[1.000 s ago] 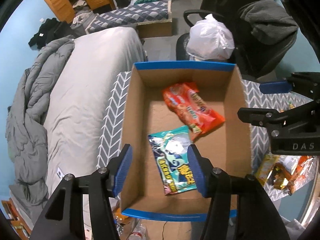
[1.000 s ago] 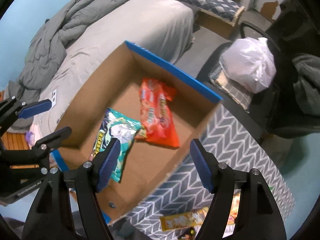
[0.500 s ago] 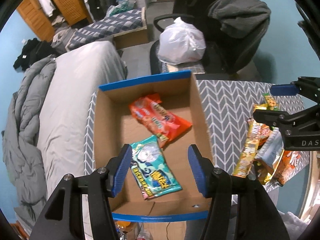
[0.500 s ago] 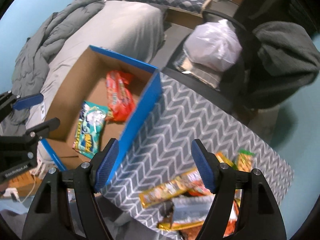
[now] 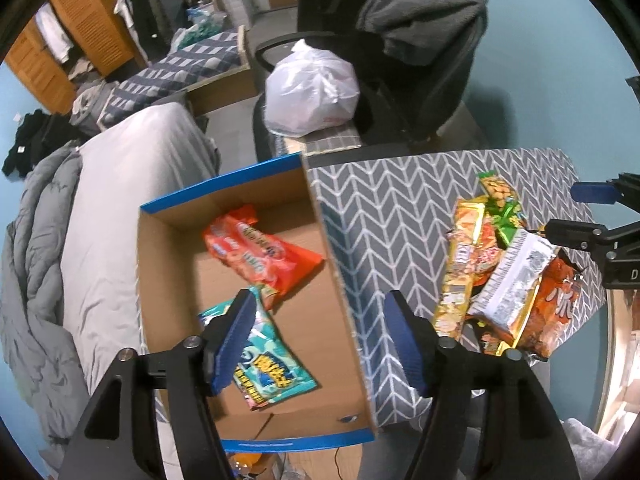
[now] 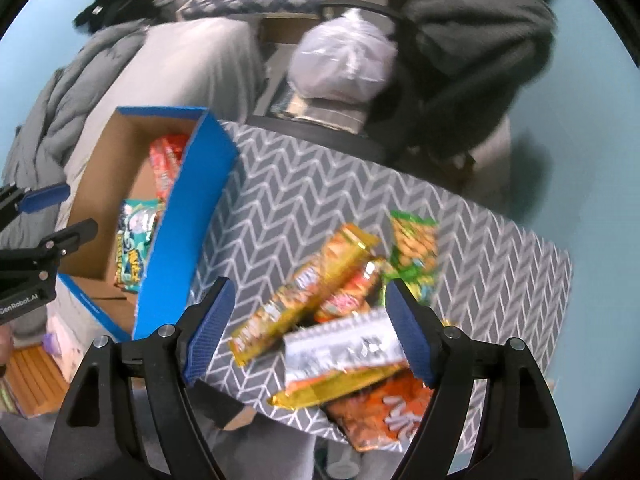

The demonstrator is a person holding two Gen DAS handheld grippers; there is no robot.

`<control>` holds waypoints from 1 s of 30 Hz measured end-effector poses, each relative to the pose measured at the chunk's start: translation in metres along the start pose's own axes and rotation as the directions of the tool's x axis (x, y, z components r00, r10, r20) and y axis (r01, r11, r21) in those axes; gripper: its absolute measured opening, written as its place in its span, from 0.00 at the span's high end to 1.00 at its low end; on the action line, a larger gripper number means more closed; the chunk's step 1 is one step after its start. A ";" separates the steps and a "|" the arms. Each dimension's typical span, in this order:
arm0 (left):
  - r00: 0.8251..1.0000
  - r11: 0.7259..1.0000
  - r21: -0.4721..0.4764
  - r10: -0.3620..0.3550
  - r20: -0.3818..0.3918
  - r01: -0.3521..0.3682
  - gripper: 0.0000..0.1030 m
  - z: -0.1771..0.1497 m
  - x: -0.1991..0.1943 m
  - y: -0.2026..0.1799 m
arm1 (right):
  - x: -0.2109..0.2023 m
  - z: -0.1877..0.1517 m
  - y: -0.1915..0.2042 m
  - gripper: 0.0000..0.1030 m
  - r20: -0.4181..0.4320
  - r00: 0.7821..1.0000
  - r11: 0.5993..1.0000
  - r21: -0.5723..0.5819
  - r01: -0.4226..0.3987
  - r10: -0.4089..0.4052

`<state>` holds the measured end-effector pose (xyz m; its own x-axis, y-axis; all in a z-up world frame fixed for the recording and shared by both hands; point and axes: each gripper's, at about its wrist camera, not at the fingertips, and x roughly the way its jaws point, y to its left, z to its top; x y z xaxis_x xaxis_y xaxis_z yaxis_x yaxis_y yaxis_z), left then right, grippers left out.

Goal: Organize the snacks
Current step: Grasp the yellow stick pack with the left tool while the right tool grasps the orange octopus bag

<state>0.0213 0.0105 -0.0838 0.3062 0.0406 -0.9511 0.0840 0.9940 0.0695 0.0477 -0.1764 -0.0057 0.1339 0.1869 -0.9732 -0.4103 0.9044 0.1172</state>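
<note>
Hovering right gripper (image 6: 306,328) spread, empty, over pile (image 6: 344,312) | left gripper (image 5: 318,340) spread above box (image 5: 344,300) | risk: overlapping packets, blurry view, possibly pinching two.

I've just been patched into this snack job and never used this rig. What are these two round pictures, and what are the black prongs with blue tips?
Each picture comes from a fisheye camera on a hand-held two-finger gripper. The prongs are its fingers. The left gripper hangs open above a cardboard box holding an orange packet and a teal packet. The right gripper hangs open over a pile of snack packets on the chevron-patterned surface. Neither holds anything.
</note>
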 end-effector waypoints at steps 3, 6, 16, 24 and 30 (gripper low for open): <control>1.000 0.999 0.036 -0.023 -0.009 0.023 0.30 0.003 0.003 -0.013 | -0.005 -0.013 -0.019 0.21 0.001 1.000 0.997 0.073 0.012 -0.012; 0.999 0.997 0.072 -0.029 -0.019 0.031 0.29 0.006 0.008 -0.028 | -0.008 -0.029 -0.039 0.19 -0.002 1.000 0.988 0.151 0.026 -0.026; 0.995 0.981 0.174 -0.070 -0.074 0.082 0.28 0.011 0.030 -0.066 | 0.000 -0.086 -0.084 0.19 -0.041 0.997 0.934 0.349 0.074 -0.064; 0.990 0.965 0.237 -0.085 -0.110 0.110 0.28 0.012 0.049 -0.089 | 0.013 -0.131 -0.110 0.16 -0.073 0.993 0.862 0.493 0.115 -0.091; 0.983 0.963 0.229 -0.109 -0.148 0.141 0.28 0.010 0.065 -0.095 | 0.033 -0.157 -0.115 0.16 -0.081 0.996 0.810 0.580 0.087 -0.049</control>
<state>0.0427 -0.0828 -0.1494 0.1520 -0.0537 -0.9869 0.3409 0.9401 0.0014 -0.0425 -0.3347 -0.0820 0.0807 0.1107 -0.9906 0.2024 0.9713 0.1250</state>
